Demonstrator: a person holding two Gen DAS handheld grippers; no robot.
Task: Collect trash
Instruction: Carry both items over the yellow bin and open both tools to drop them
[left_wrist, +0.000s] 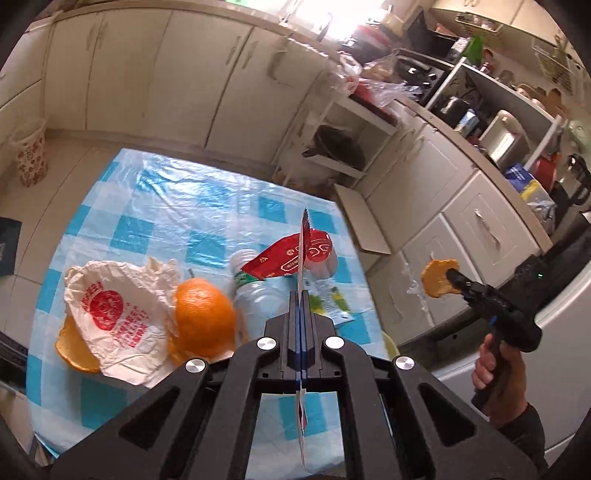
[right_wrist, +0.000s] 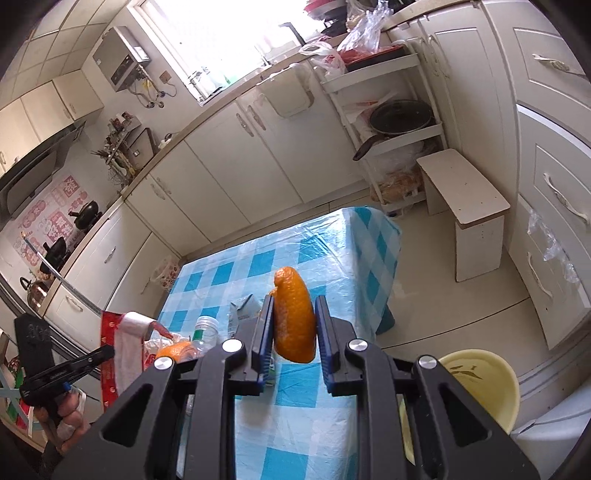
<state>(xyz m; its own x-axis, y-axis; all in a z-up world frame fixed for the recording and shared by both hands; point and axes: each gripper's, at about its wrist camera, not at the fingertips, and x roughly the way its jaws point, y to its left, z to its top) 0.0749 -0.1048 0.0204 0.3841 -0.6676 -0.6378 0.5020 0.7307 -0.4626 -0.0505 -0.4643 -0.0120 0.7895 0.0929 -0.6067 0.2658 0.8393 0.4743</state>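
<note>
Right wrist: orange peel between jaws

The tabletop wears a blue-and-white checked cover. An orange peel sits between blue pads on a black tool. The crumpled bag is white with red print, the wrapper red and white, and the bucket pale yellow.

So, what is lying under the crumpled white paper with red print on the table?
An orange peel piece sticks out from under the crumpled white paper, at its near left edge. How far the peel reaches underneath, and anything else there, is covered.
</note>
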